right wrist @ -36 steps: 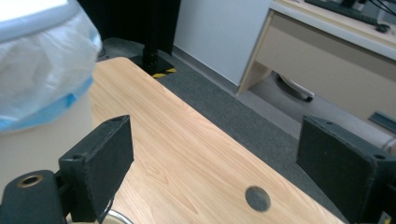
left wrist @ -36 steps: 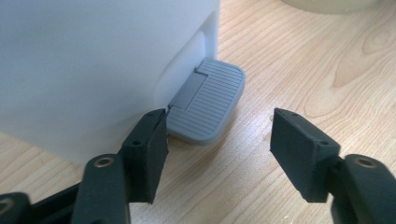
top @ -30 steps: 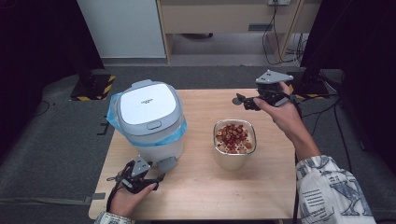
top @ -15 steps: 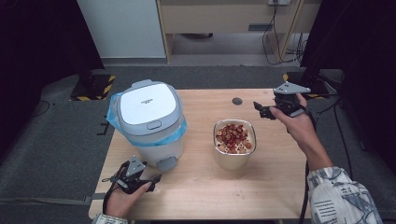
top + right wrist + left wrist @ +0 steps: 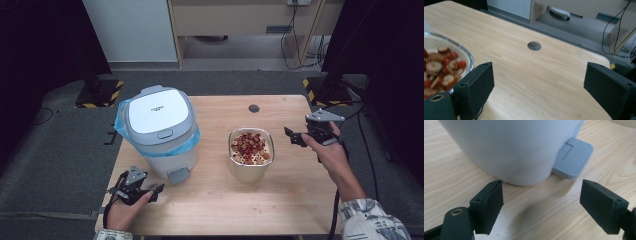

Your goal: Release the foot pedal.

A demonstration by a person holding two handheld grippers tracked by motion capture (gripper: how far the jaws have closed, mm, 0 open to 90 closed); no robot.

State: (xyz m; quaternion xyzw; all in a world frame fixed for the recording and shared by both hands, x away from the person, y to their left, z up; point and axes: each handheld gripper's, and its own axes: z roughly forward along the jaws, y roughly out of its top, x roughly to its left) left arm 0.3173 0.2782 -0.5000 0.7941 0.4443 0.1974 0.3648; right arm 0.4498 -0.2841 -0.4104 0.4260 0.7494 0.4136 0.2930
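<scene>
Premises read as a lab or test room, not a home. A small wooden table (image 5: 210, 200) with a cable hole (image 5: 254, 108) stands alone on grey carpet (image 5: 50, 165). Black stands at both sides rest on bases marked with yellow-black hazard tape (image 5: 97, 97). Loose cables (image 5: 292, 35) trail over the floor behind, beside a plain cabinet (image 5: 240, 20) and a white panel (image 5: 130, 30). The surroundings are dark.

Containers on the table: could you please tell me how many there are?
2: the lidded white bin at the table's left, and the metal bowl of sliced fruit to its right, near the middle.
</scene>
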